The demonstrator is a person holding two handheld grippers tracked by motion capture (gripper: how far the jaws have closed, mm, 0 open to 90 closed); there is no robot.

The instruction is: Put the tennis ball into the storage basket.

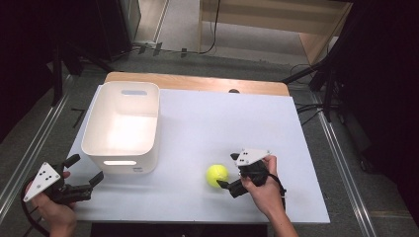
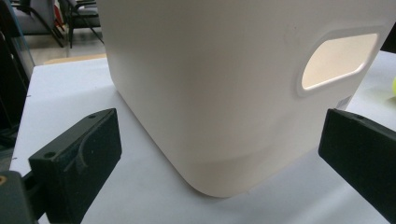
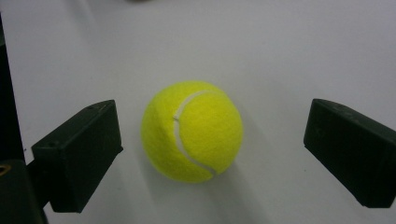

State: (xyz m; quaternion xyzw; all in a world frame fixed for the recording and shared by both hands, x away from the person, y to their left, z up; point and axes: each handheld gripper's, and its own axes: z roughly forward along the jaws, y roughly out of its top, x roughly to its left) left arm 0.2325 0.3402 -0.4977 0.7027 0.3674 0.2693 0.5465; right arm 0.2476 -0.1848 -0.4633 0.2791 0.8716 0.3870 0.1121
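On the counter: a yellow ball (image 1: 217, 175) sits on the white counter (image 1: 207, 123), near the front edge and well to the right of a white bin (image 1: 122, 126).
Ball: it rests on the counter by itself. Nothing lifts it.
Right tool: the right tool (image 1: 225, 173) is just beside the ball. In the right gripper view the ball (image 3: 192, 131) sits between the two black jaws, with a gap on each side. The jaws stand wide and do not press on it, so the tool holds nothing.
Left tool: the left tool (image 1: 87, 173) sits at the front left corner, near the bin. Its jaws are spread wide too, with nothing in them. In the left gripper view it looks at a corner of the bin (image 2: 224, 93).
Bin: it stands upright at the left side of the counter. What can be seen of its inside looks empty.
Done: I think the reach is done, since the ball is lined up between the jaws.
Left to do: squeeze the ball, lift it, and maybe carry it to the bin. That last part is my guess.
Hard to see: the bright light hides the floor of the bin. The far side of the ball is hidden. A small dark spot on the back edge of the counter is too tiny to tell.
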